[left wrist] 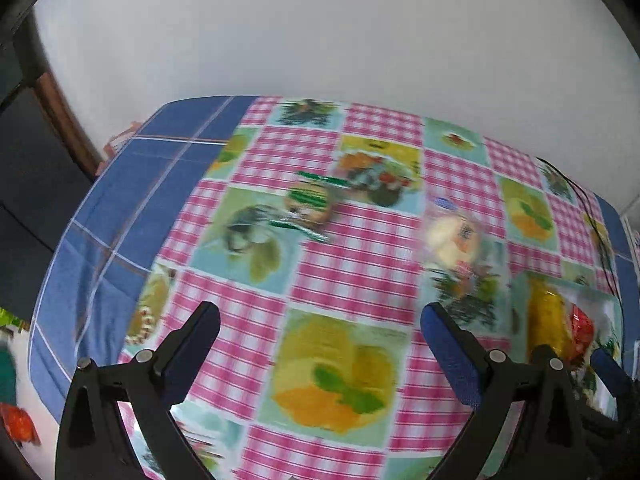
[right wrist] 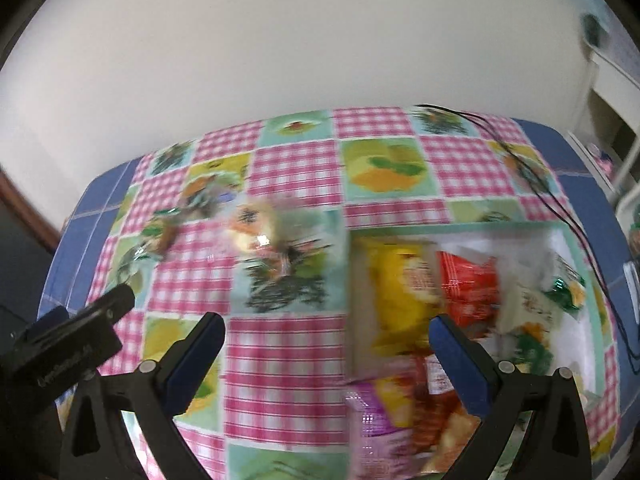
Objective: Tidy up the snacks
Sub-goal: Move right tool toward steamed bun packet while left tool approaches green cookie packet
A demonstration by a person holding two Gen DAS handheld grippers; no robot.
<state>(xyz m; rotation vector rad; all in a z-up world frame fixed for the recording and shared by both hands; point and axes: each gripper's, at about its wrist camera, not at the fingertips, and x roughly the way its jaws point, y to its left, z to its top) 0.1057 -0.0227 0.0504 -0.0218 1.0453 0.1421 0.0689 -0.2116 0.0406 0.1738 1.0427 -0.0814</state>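
Both views are motion-blurred. My left gripper (left wrist: pixel 320 316) is open above the checked tablecloth (left wrist: pixel 348 256), holding nothing. Ahead of it lie a green-striped snack packet (left wrist: pixel 310 204) and a clear packet with a pale round snack (left wrist: pixel 454 236). My right gripper (right wrist: pixel 326 328) is open too, with empty space between its fingers. Its right finger overlaps a white box (right wrist: pixel 576 332) that holds a yellow packet (right wrist: pixel 396 292), a red packet (right wrist: pixel 468 284), green-edged packets (right wrist: pixel 564 288) and a purple packet (right wrist: pixel 374 412). The pale round snack (right wrist: pixel 256 228) and the green packet (right wrist: pixel 160 232) lie left of the box.
A black cable (right wrist: pixel 536 188) runs over the table's far right corner. The table's far edge meets a white wall (left wrist: pixel 320 32). The other gripper (right wrist: pixel 76 328) shows at the left of the right wrist view. An orange wrapper (left wrist: pixel 20 424) lies off the table, low left.
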